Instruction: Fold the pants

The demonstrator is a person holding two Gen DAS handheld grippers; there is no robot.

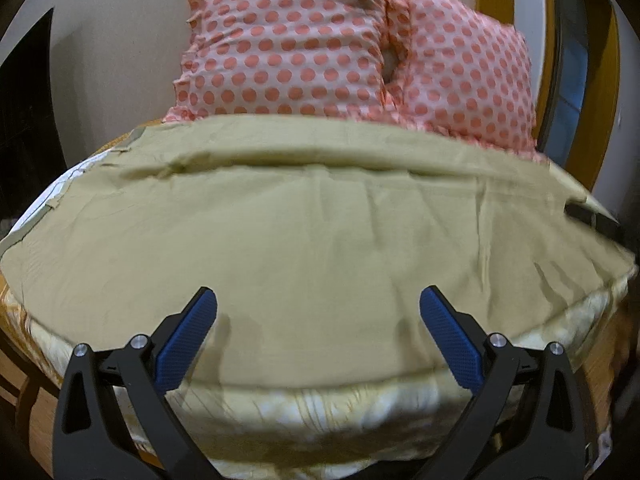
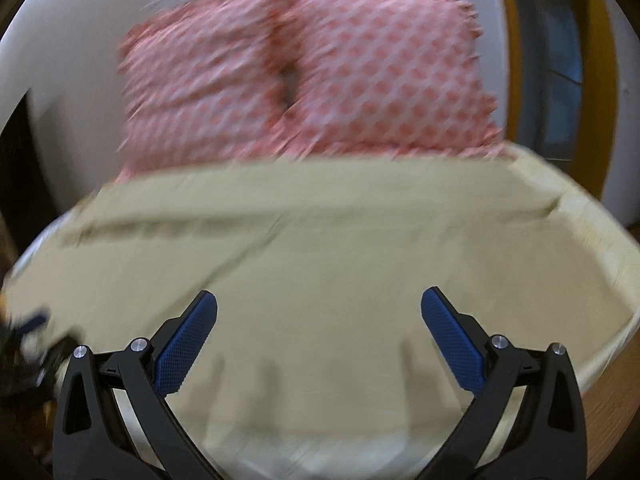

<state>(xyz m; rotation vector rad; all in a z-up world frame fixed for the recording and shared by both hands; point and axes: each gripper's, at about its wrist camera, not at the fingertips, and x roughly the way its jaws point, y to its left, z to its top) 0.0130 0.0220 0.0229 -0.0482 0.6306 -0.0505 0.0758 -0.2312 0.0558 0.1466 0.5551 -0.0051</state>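
I see the khaki pants (image 1: 304,216) spread flat across the bed (image 1: 320,404), reaching its near edge and running almost to both side edges, with a long crease near the far side. My left gripper (image 1: 318,304) and right gripper (image 2: 319,306) both hover over the pants' near edge, jaws wide apart and holding nothing. Two polka-dot pillows (image 1: 352,40) stand at the bed's far edge, just behind the pants.

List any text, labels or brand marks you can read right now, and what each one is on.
None: no readable text in either view.
Khaki pants: no tag or label showing.
Polka-dot pillows: pattern only.
Left gripper and right gripper: no markings; the right view is motion-blurred.
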